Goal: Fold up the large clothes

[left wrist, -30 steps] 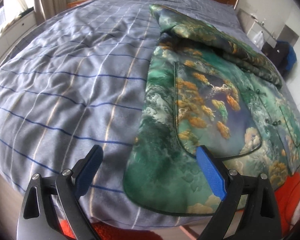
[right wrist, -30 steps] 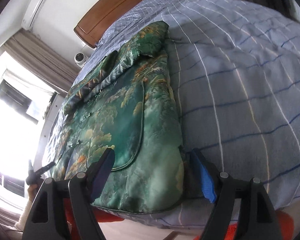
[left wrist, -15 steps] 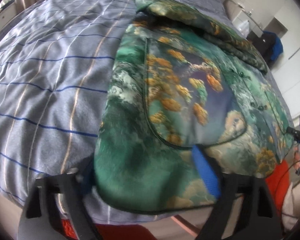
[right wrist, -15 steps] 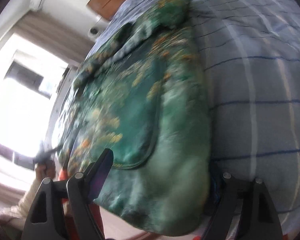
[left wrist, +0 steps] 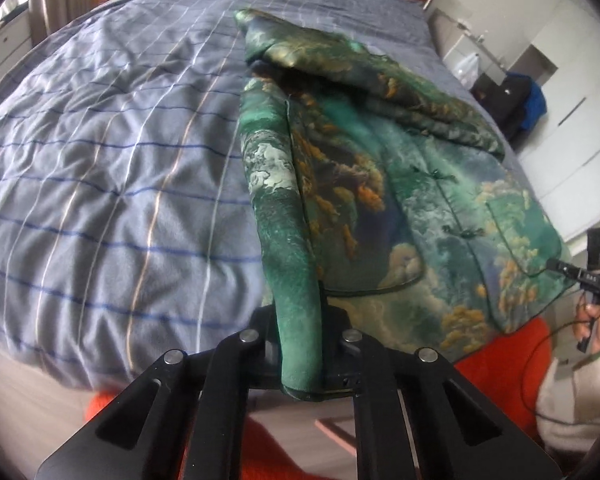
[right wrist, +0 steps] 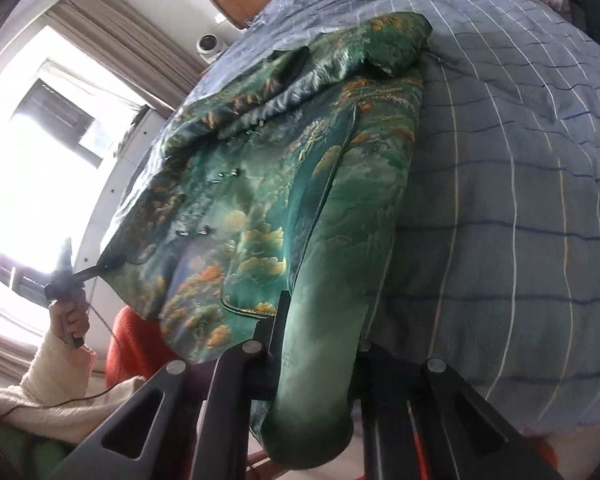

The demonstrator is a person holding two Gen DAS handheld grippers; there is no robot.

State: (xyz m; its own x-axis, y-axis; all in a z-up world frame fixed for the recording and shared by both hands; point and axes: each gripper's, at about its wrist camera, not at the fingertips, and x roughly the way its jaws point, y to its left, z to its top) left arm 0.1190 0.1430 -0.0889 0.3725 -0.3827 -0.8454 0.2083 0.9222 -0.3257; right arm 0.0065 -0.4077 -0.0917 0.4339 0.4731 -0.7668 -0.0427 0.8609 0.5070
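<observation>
A: Where's the jacket (left wrist: 380,184)?
B: On the bed (left wrist: 120,140), stretching away toward the headboard.
A: The claws?
B: Left claw (left wrist: 300,364) and right claw (right wrist: 312,364) each pinch a near hem corner.

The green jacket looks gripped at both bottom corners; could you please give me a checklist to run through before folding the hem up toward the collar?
1. Left gripper pinches the jacket hem: ok, a fabric ridge stands between its closed jaws.
2. Right gripper pinches the hem: ok, though its jaws are still closing on a thicker bunch.
3. Both layers caught in each grip: cannot tell, the fold hides the underside.
4. Sleeves folded across the upper body, clear of the landing area: ok.
5. Bedspread not caught with the hem: cannot tell at the right gripper, where the bunch hides it.
6. Cable near the right-hand grip clear of the jacket: ok.
</observation>
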